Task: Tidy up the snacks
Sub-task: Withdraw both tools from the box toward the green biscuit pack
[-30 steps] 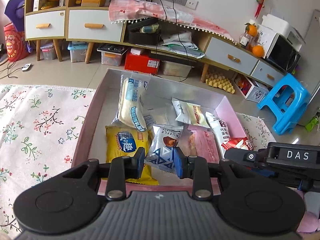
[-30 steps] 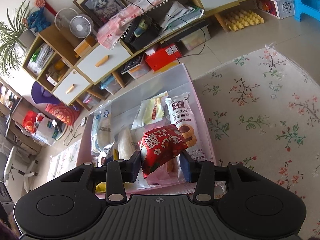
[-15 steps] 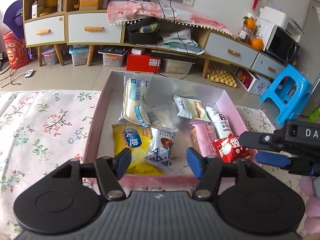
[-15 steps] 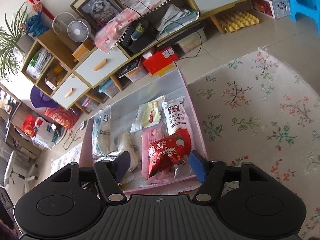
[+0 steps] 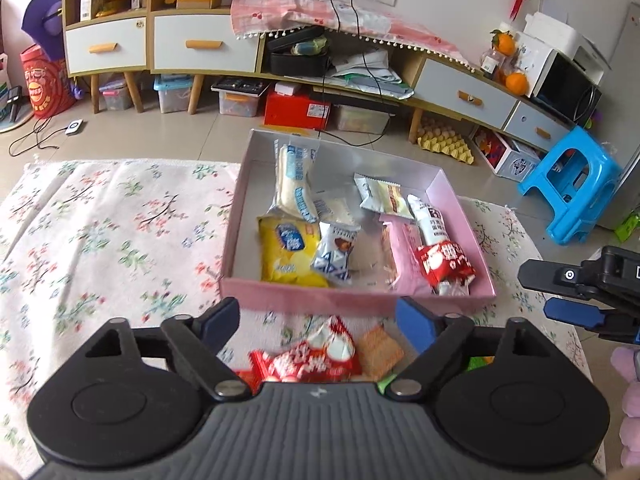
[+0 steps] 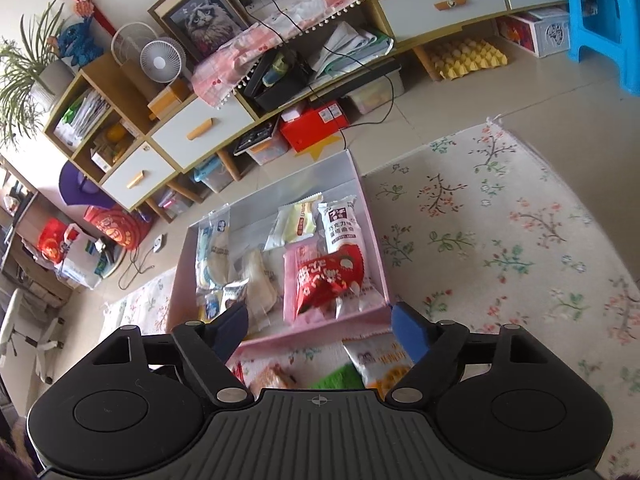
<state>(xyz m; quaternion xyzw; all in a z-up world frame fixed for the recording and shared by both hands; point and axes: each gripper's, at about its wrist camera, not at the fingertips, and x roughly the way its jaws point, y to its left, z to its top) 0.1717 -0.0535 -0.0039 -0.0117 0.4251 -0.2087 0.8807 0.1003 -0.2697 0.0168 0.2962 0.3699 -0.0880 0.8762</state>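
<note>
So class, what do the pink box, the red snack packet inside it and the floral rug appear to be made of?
Pink box: probably cardboard, matte pink outside with a pale grey lining; thin, straight, stiff walls.
Red snack packet: likely plastic film, glossy; it crinkles, catches light and has crimped ends.
Floral rug: seemingly soft printed textile, matte and slightly fuzzy; exact fibre unclear.

rug (image 5: 100, 240): floral, on tile floor
stool (image 5: 572, 184): blue, right of rug
fan (image 6: 158, 60): on cabinet (by cat picture (image 6: 200, 20))
oranges (image 5: 516, 80): beside microwave (image 5: 568, 84)
</note>
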